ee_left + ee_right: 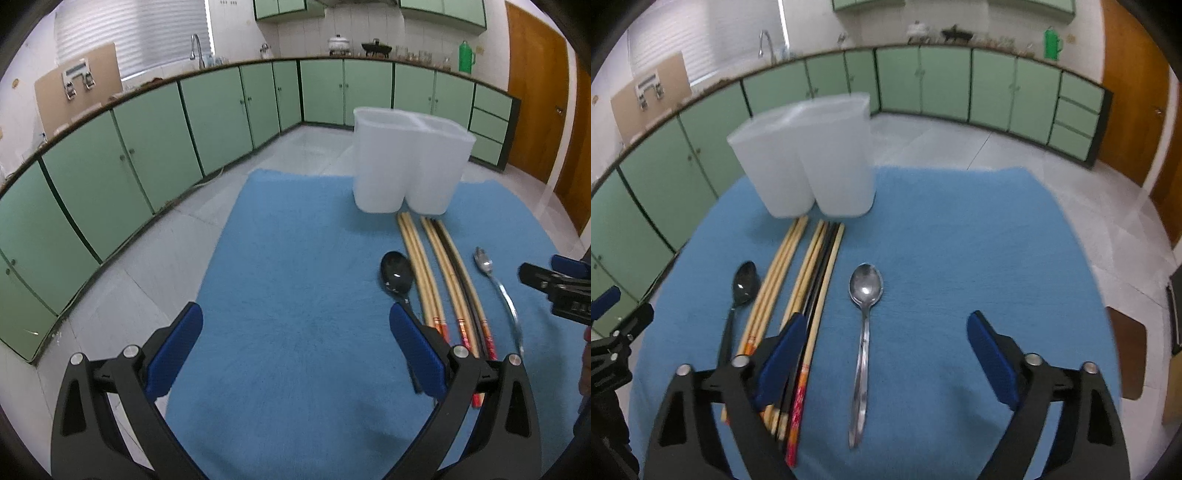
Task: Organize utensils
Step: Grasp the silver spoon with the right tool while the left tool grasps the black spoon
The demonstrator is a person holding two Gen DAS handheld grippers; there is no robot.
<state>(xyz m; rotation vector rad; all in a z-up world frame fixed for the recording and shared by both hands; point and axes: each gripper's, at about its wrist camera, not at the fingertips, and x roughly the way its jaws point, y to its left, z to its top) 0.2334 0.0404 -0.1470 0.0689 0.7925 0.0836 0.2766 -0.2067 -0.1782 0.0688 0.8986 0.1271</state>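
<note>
Both claws hung released, nothing gripped. In the right wrist view, the right claw (886, 354) sat low-center w/ the silver spoon (863, 332) lying between its fingers on the blue towel (979, 240). Chopsticks (809, 288) ran left of the spoon, under the claw's left finger; black spoon (740, 291) further left. White two-cup holder (809, 155) stood upper left, upright. Left claw (295, 343) hovered over bare towel, black spoon (396, 277) just beyond its right finger.

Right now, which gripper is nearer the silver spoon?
Right. The right gripper hangs open over the silver spoon, its handle lying between the fingers. The left gripper is open further left, past the chopsticks, beside the black spoon.
</note>
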